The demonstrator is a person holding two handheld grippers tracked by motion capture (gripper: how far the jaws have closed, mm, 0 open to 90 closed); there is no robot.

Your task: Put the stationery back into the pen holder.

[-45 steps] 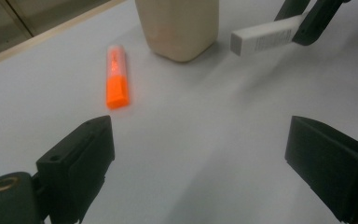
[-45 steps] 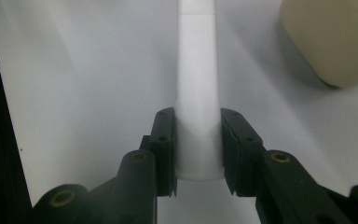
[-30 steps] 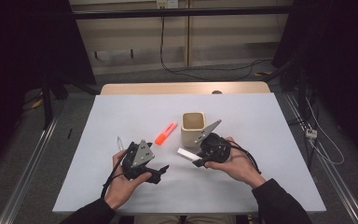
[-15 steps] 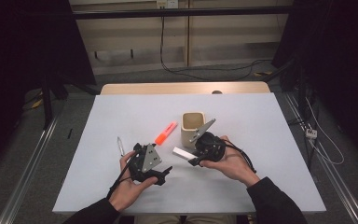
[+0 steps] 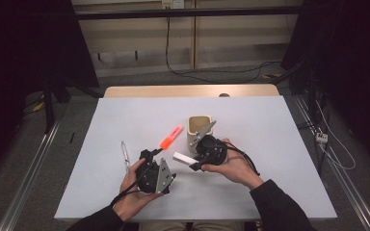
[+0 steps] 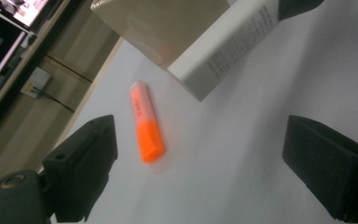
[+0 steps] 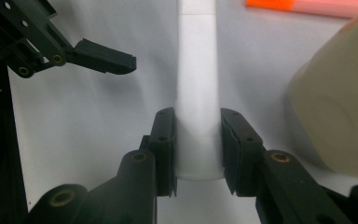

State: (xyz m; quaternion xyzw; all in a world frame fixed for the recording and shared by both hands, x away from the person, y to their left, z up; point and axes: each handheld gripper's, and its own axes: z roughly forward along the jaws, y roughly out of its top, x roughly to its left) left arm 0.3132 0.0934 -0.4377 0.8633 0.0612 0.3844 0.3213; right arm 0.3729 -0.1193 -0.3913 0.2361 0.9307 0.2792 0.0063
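My right gripper (image 7: 198,126) is shut on a white rectangular bar (image 7: 197,84), which sticks out ahead of its jaws. In the high view this bar (image 5: 185,159) hangs just above the table, in front of a beige cup (image 5: 200,129), with the right gripper (image 5: 193,163) to its right. An orange highlighter (image 5: 172,137) lies flat on the white table (image 5: 279,144). My left gripper (image 5: 160,163) is open just short of the highlighter. In the left gripper view the highlighter (image 6: 147,126) lies ahead between the wide jaws of the left gripper (image 6: 200,154), with the bar (image 6: 228,46) and cup (image 6: 163,28) beyond.
A clear pen (image 5: 124,156) lies on the table left of the left hand. The beige cup (image 7: 340,126) stands close on the right of the held bar. One jaw of the left gripper (image 7: 102,56) reaches in at the upper left of the right gripper view.
The left gripper has shifted a little to the right and lower, closer to the highlighter and the white bar. The right gripper and its bar have stayed put.
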